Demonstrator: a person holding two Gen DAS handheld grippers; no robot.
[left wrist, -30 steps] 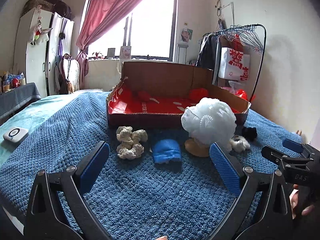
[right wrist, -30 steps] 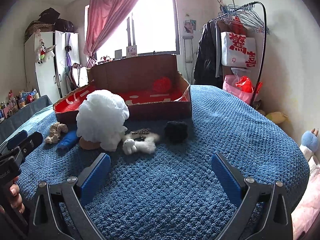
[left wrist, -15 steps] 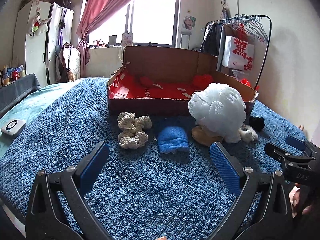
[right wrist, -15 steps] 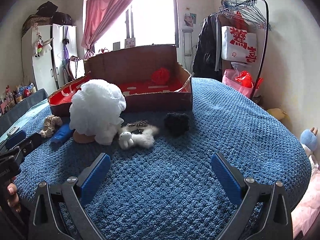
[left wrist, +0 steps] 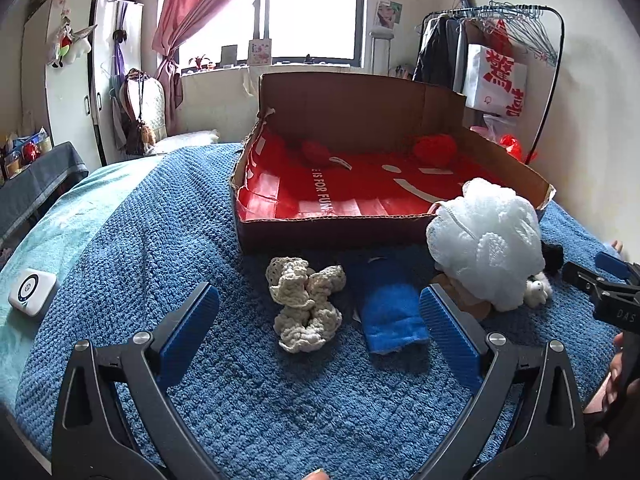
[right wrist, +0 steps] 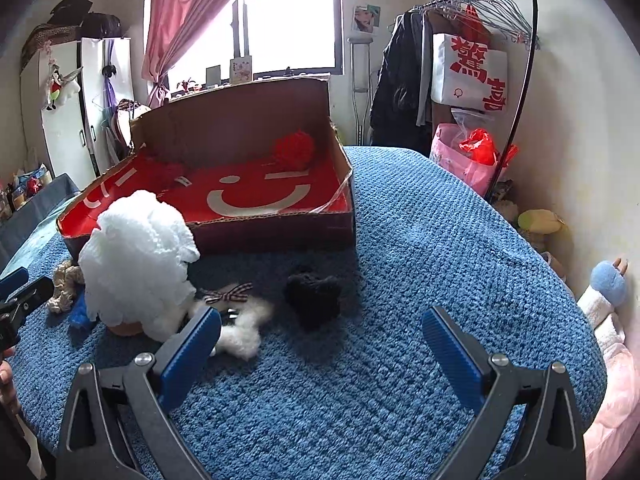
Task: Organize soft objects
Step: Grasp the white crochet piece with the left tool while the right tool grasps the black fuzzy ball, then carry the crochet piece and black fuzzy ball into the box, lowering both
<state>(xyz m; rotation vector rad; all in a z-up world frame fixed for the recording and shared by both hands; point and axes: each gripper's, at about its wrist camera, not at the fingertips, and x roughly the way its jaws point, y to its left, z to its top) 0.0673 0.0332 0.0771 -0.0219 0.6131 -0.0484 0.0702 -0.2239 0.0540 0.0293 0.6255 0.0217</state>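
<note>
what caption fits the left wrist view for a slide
Open left tongs hover over cream crochet piece and blue cloth before the red-lined cardboard box.

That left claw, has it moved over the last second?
Yes. The left claw has come forward toward the cardboard box: the box looms larger, and the cream crochet piece and blue cloth now lie almost between its open fingers.

White print on the cardboard box's red lining (left wrist: 320, 196) reads "E IS FOR FUN", cut off at the left. "DAS" embossed on the right tongs (left wrist: 618, 304). White hanging bag (right wrist: 468, 72): large red Chinese characters.
</note>
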